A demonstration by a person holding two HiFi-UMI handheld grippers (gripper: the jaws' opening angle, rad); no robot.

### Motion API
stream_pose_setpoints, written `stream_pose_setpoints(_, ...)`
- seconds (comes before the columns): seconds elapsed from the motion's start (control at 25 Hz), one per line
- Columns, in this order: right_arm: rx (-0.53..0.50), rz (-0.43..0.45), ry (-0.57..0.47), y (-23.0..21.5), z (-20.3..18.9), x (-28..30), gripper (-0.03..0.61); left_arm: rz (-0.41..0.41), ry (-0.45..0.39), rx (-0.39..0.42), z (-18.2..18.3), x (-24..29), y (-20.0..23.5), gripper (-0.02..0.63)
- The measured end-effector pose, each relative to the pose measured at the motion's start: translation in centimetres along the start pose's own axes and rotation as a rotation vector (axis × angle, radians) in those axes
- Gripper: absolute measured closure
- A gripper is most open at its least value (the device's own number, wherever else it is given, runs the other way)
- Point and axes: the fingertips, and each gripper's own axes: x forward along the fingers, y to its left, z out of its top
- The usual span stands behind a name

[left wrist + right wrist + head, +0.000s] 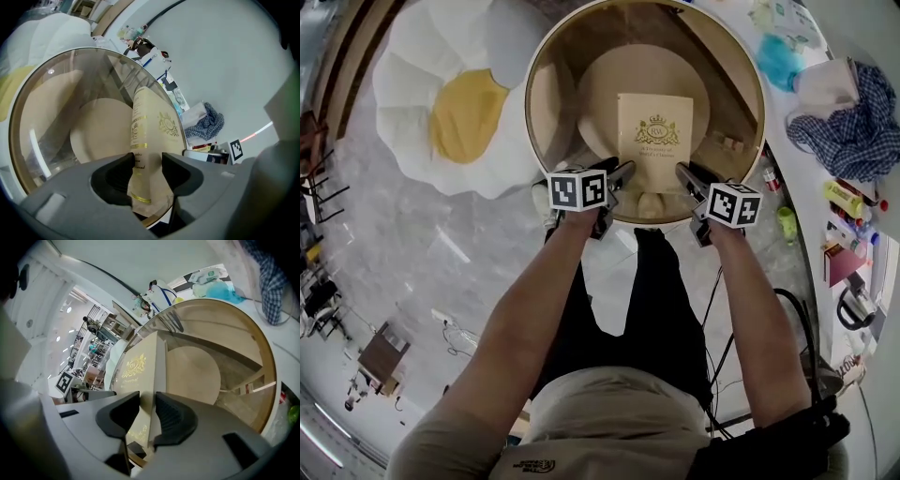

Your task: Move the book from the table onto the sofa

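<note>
While the book [654,131] lies flat on the round glass table [759,103], near the edge closest to us, we hold one gripper at each of its near corners. Our left gripper [147,166] has its jaws wide apart around the spine corner, with the pads just beside the book and no clear squeeze. Our right gripper [147,411] has its jaws closed narrower on the other corner, both pads touching the book.
</note>
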Motion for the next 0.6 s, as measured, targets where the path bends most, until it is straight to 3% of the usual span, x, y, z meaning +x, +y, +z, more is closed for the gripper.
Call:
stream_pose_setpoints(0.32, -0.04, -0.018, -0.026, 3.5, 0.9, -0.3, 0.486, -0.011, 0.022, 0.045, 0.4, -2.1, 0.0, 0.43)
stream_pose_setpoints(0.6, -0.099, -0.003, -0.034, 9.4, 2.0, 1.4, 0.491, -0.02, -0.072, -0.008, 2.0, -7.6, 2.0, 0.43)
